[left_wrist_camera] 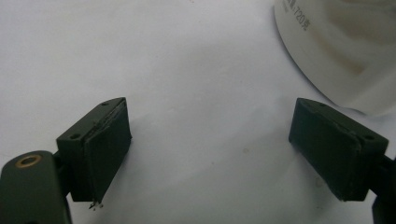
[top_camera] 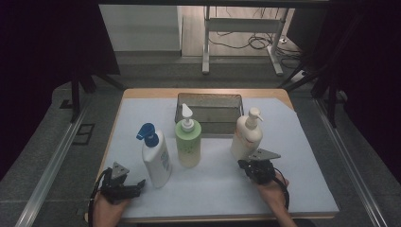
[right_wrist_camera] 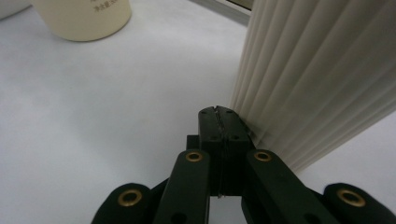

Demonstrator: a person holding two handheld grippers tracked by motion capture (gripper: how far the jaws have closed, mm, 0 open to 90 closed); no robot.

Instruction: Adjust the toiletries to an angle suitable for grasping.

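On the white-covered table (top_camera: 302, 189) three pump bottles stood upright in a row across the middle: a white bottle with a blue pump (top_camera: 156, 158) at 9 o'clock, a green bottle (top_camera: 188, 142) in the centre, and a cream ribbed bottle (top_camera: 247, 136) at 3 o'clock. Behind them, at 12 o'clock, sat a dark wire basket (top_camera: 210, 101).

The left gripper (top_camera: 130, 188) rested low on the table at 7 o'clock, just beside the base of the blue-pump bottle. In the left gripper view its fingers (left_wrist_camera: 105, 149) stood wide apart over the bare white cover, holding nothing, and the rounded base of the white bottle (left_wrist_camera: 341, 51) lay at 1 o'clock of them, apart from both pads.

The right gripper (top_camera: 249, 166) sat at 5 o'clock, at the foot of the cream bottle. In the right gripper view its fingers (right_wrist_camera: 219, 128) were pressed together with nothing between them, their tips against the ribbed wall of the cream bottle (right_wrist_camera: 317, 74). The base of the green bottle (right_wrist_camera: 81, 18) stood farther off at 11 o'clock.
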